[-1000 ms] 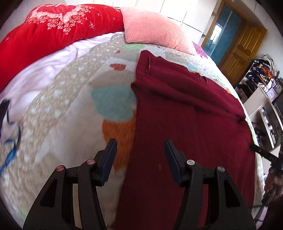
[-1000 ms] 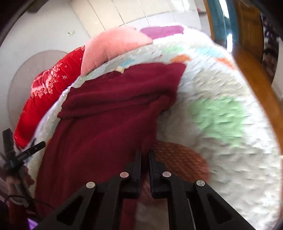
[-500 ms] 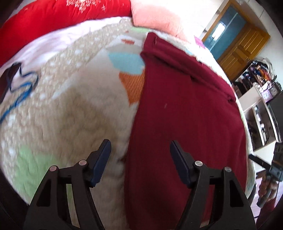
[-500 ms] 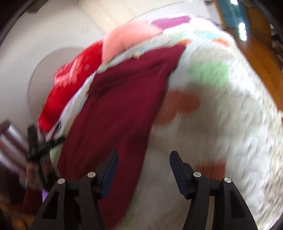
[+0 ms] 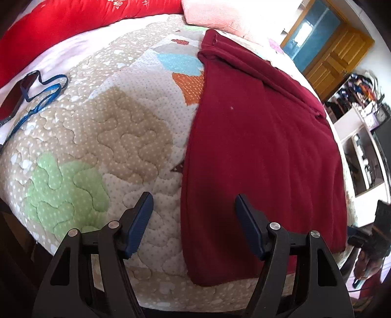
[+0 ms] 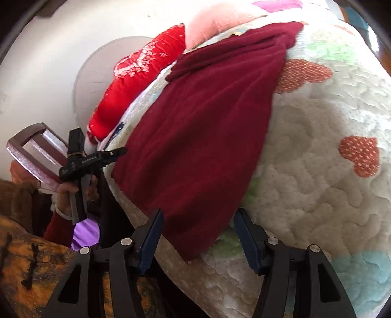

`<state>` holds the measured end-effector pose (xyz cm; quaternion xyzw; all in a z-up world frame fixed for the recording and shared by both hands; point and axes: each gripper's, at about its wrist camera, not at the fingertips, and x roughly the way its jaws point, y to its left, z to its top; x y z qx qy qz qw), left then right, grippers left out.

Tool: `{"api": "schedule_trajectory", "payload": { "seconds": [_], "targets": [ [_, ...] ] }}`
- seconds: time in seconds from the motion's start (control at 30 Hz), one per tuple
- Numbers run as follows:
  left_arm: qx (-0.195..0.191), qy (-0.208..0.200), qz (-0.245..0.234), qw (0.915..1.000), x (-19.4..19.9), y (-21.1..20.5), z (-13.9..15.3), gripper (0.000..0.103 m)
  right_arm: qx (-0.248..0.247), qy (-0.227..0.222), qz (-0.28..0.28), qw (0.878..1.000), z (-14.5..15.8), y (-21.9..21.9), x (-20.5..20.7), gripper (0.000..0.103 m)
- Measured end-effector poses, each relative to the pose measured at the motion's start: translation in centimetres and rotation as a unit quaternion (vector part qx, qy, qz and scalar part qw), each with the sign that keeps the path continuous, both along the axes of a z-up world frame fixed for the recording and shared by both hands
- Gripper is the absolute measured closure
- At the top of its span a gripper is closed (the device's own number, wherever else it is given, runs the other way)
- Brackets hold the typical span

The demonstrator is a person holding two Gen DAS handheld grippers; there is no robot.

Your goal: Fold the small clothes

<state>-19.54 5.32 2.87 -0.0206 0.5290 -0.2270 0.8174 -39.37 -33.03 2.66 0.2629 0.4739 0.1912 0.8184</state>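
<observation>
Garment: a dark red garment (image 5: 264, 146) lies spread flat on the quilted bed (image 5: 117, 137), its near end at the bed's edge.
Left gripper (image 5: 194, 215): fingers apart, empty, above the garment's left edge.
Right gripper (image 6: 198, 234): fingers apart, not pressing, the garment's near corner showing between them.
Beyond: red duvet (image 5: 73, 22), pink pillow (image 5: 215, 14), phone with blue lanyard (image 5: 14, 97).
</observation>
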Motion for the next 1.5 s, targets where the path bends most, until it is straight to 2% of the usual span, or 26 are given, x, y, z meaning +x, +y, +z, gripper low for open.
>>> {"api": "schedule_trajectory", "payload": {
  "seconds": [0.13, 0.27, 0.3, 0.37, 0.43, 0.53, 0.6, 0.67, 0.77, 0.93, 1.03, 1.17, 1.37, 1.5],
  "targets": [
    [0.009, 0.009, -0.026, 0.9996, -1.1, -0.8, 0.0, 0.032, 0.024, -0.003, -0.004, 1.000, -0.1, -0.2, 0.5, 0.045],
    [-0.002, 0.014, -0.040, 0.9991, -1.8, -1.1, -0.3, 0.025, 0.037, -0.010, -0.004, 0.999, -0.6, -0.8, 0.1, 0.045],
    [-0.003, 0.014, -0.043, 0.9990, -1.9, -1.2, -0.5, 0.025, 0.040, -0.013, -0.006, 0.999, -0.8, -0.6, 0.2, 0.047],
    [-0.009, 0.018, -0.042, 0.9989, -2.0, -1.2, -0.5, 0.025, 0.043, -0.023, -0.008, 0.999, -1.0, -0.4, 0.2, 0.061],
    [-0.015, 0.024, -0.045, 0.9986, -1.9, -1.3, -0.4, 0.039, 0.050, -0.023, -0.012, 0.998, -1.7, -0.4, 0.2, 0.084],
    [-0.026, 0.031, -0.043, 0.9982, -1.7, -0.9, -0.1, 0.082, 0.064, -0.021, -0.010, 0.998, -2.1, -0.3, 0.2, 0.092],
    [-0.032, 0.032, -0.047, 0.9978, -1.6, -0.9, 0.5, 0.090, 0.069, -0.034, -0.005, 0.997, -1.1, 0.2, 0.6, 0.093],
    [-0.033, 0.019, -0.060, 0.9974, -1.6, -1.4, 1.5, 0.092, 0.083, -0.058, -0.006, 0.995, 0.3, -0.3, 0.8, 0.094],
    [-0.056, -0.009, -0.075, 0.9956, -1.1, -2.2, 3.9, 0.092, 0.088, -0.095, -0.018, 0.991, 2.5, -1.3, 1.5, 0.094],
    [-0.104, -0.063, -0.064, 0.9905, 2.5, -3.5, 8.0, 0.094, 0.064, -0.170, -0.044, 0.982, 6.6, -2.9, 4.6, 0.094],
    [-0.117, -0.104, -0.050, 0.9864, 5.4, -4.8, 9.9, 0.096, 0.046, -0.197, -0.079, 0.976, 8.0, -4.5, 7.6, 0.094],
    [-0.134, -0.124, -0.046, 0.9820, 10.8, -8.0, 11.1, 0.096, 0.038, -0.220, -0.112, 0.968, 9.6, -6.8, 12.1, 0.094],
    [-0.114, -0.143, -0.039, 0.9824, 16.5, -12.2, 11.6, 0.096, 0.012, -0.207, -0.158, 0.965, 10.2, -10.0, 19.7, 0.094],
    [-0.091, -0.153, -0.016, 0.9839, 21.8, -14.6, 11.2, 0.096, 0.012, -0.176, -0.200, 0.964, 8.8, -12.6, 24.7, 0.094]
  ]
}}
